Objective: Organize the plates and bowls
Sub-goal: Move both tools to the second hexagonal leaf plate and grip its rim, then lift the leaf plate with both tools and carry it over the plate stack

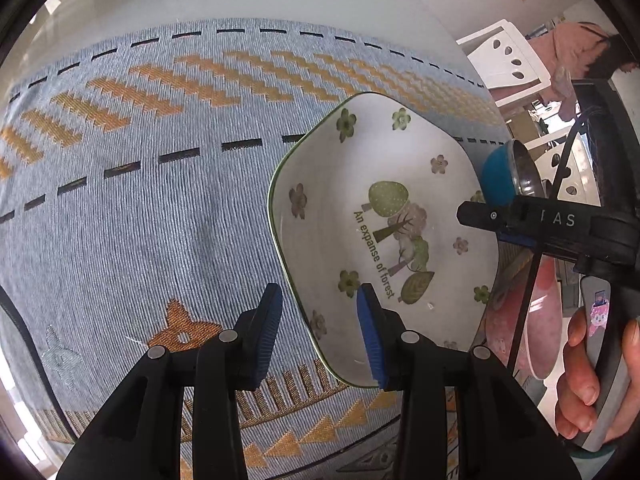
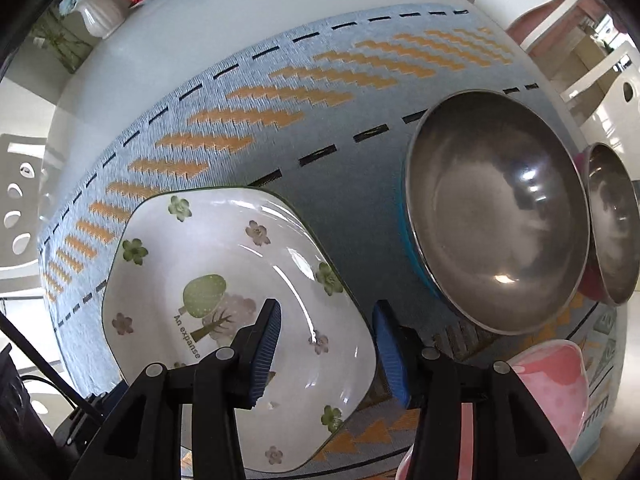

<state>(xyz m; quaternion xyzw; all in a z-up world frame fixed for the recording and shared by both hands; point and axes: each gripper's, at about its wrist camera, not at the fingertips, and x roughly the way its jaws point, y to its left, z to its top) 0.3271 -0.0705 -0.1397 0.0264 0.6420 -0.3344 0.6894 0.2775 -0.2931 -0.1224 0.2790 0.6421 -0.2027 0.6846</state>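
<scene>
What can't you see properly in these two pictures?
- Forest plate: right wrist view, the right gripper covers the end of its writing.
- Pink dish: cut off by the gripper and the picture edge.
- Blue-sided steel bowl: left wrist view, mostly hidden behind the other gripper's black body.
- Second steel bowl: cut by the edge.

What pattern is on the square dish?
White dish with green rim, flowers, trees and the words "An expanse of forest"; clearest in the left wrist view.

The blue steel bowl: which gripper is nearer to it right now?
Right. The right gripper straddles the floral plate's edge on the side facing the blue steel bowl. The left gripper straddles the plate's opposite edge, farther away.
</scene>
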